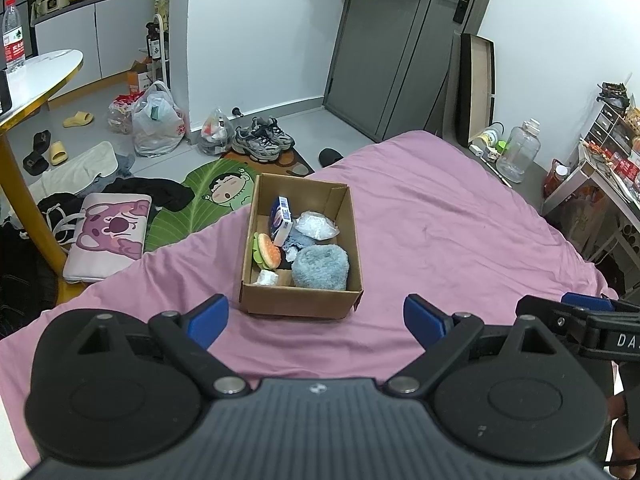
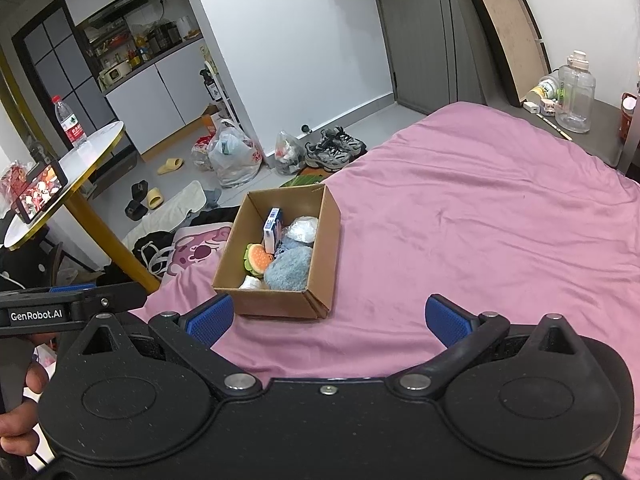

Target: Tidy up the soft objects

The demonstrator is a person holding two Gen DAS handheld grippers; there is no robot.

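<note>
Left wrist: the left gripper (image 1: 316, 322) hangs wide open, empty, near the box (image 1: 300, 300) on the bed (image 1: 440, 220). Right wrist: the right gripper (image 2: 328, 320) gapes too; the blue puff (image 2: 289, 270) inside looks light and squashy, best pinched across its middle.

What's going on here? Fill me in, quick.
A person holds two handheld grippers over a bed with a pink sheet. The left gripper and the right gripper both have their jaws open and hold nothing. Ahead of them, an open brown cardboard box sits on the sheet, holding a fluffy blue-grey cushion, a plush hamburger toy, a small blue-and-white carton and a clear crumpled plastic bag. No soft items lie loose on the visible sheet.
</note>
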